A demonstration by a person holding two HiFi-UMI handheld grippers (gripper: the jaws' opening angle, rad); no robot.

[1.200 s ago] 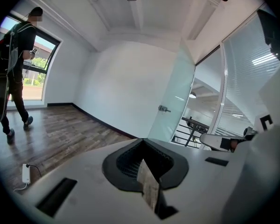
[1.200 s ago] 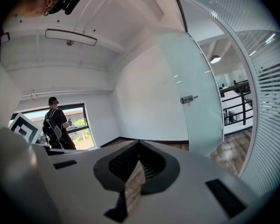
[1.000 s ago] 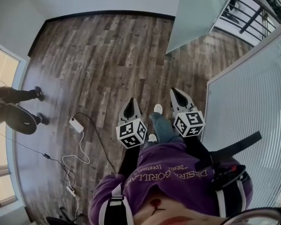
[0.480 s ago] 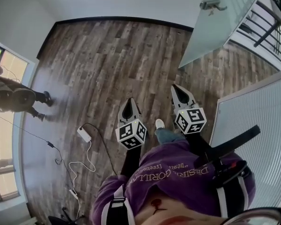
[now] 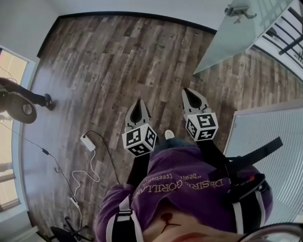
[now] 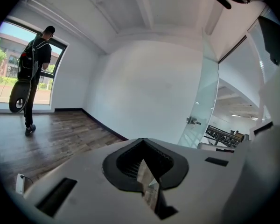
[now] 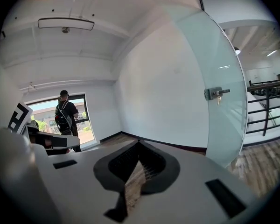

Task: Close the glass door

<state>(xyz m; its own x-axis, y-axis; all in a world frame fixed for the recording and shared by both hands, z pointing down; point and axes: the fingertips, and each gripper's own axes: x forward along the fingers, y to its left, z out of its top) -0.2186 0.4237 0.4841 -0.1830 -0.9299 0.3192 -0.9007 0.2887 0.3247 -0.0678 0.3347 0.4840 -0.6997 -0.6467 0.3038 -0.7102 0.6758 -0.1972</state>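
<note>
The door is a frosted glass leaf, swung open into the room. In the head view it stands at one o'clock from the grippers, well apart from both. A metal lock with a lever is fixed on it. In the right gripper view the door fills the two o'clock side, with the lock at three o'clock. In the left gripper view the door shows as a narrow strip at two o'clock. Beyond it runs a dark railing.

The left gripper and the right gripper are held side by side over the wood floor, both pointing to twelve o'clock. Each has its jaws closed tip to tip, with nothing between them.

At four o'clock is a ribbed white panel. At eight o'clock a white adapter and its cable lie on the floor. At nine o'clock a person stands by the window.
</note>
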